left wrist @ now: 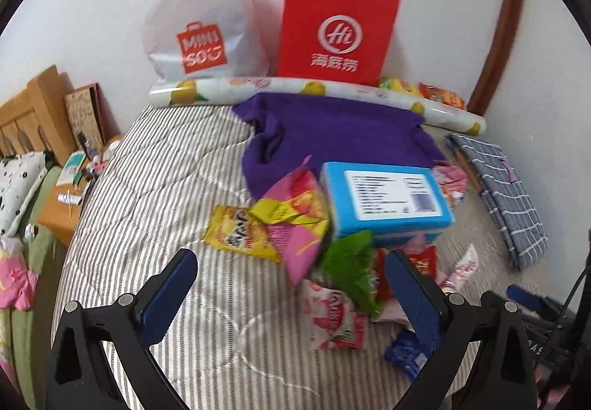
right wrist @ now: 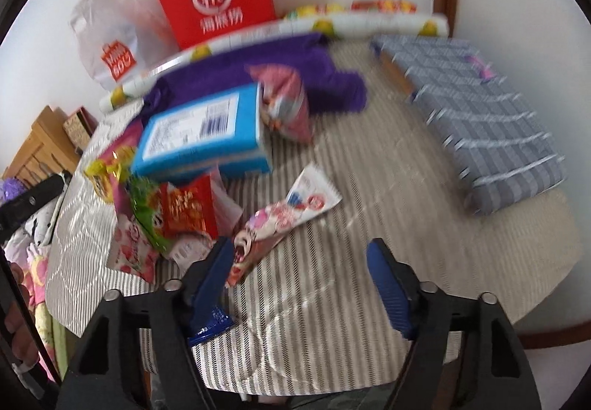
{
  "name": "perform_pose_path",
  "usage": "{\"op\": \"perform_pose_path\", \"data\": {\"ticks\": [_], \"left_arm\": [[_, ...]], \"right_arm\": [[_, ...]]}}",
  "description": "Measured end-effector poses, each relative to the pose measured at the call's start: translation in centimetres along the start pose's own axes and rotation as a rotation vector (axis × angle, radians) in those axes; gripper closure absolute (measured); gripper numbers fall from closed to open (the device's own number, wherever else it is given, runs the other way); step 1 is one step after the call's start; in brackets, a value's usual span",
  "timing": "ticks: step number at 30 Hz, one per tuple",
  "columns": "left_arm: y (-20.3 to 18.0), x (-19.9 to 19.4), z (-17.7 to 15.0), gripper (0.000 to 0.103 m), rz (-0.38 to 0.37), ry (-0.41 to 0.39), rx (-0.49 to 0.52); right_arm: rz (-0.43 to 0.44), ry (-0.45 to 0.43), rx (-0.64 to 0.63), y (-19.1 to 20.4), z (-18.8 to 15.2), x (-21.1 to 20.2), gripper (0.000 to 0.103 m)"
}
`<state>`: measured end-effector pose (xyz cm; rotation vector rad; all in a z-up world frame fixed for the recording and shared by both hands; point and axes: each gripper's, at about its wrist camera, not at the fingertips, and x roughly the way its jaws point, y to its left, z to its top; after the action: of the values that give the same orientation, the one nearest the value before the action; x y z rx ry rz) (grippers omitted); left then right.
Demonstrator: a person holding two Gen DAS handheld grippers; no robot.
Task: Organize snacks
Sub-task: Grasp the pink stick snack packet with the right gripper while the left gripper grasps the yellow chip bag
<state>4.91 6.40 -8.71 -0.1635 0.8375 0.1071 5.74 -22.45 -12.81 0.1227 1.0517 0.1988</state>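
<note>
A heap of snack packets lies on the striped quilt point(left wrist: 159, 181): yellow point(left wrist: 236, 229), pink point(left wrist: 299, 225), green point(left wrist: 351, 269), red point(left wrist: 424, 262) and a strawberry-print one point(left wrist: 332, 317). A blue box point(left wrist: 384, 199) rests on top of the heap. My left gripper point(left wrist: 291, 273) hangs open just above the near side of the heap, the green packet lying loose between its fingers. My right gripper point(right wrist: 301, 262) is open over the quilt. A long pink-and-white packet point(right wrist: 288, 218) ends at its left finger point(right wrist: 218, 269), untouched by the pads. The blue box point(right wrist: 207, 133) and red packet point(right wrist: 188, 207) lie to its left.
A red paper bag point(left wrist: 336, 29) and a white plastic bag point(left wrist: 199, 26) lean on the wall. In front of them lie a lemon-print roll point(left wrist: 314, 88) and a purple cloth point(left wrist: 332, 129). A grey checked cloth point(right wrist: 480, 125) is at the right. A wooden bedside table point(left wrist: 62, 203) stands left.
</note>
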Motion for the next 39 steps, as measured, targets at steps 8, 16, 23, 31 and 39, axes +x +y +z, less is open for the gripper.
{"op": "perform_pose_path", "data": {"ticks": [8, 16, 23, 31, 39], "left_arm": [[3.1, 2.1, 0.1, 0.001, 0.017, 0.026, -0.061], [4.4, 4.2, 0.0, 0.001, 0.003, 0.053, -0.099], [5.1, 4.8, 0.0, 0.001, 0.007, 0.058, -0.102], [6.1, 5.2, 0.1, 0.001, 0.006, 0.061, -0.115], [6.7, 5.1, 0.2, 0.001, -0.02, 0.05, -0.097]], "right_arm": [[0.08, 0.063, 0.06, 0.4, -0.2, 4.1, 0.039], [0.094, 0.085, 0.081, 1.3, 0.2, 6.7, 0.051], [0.074, 0.055, 0.015, 0.5, 1.2, 6.4, 0.084], [-0.032, 0.054, -0.012, -2.0, 2.5, 6.5, 0.069], [-0.088, 0.019, 0.002, -2.2, 3.1, 7.9, 0.063]]}}
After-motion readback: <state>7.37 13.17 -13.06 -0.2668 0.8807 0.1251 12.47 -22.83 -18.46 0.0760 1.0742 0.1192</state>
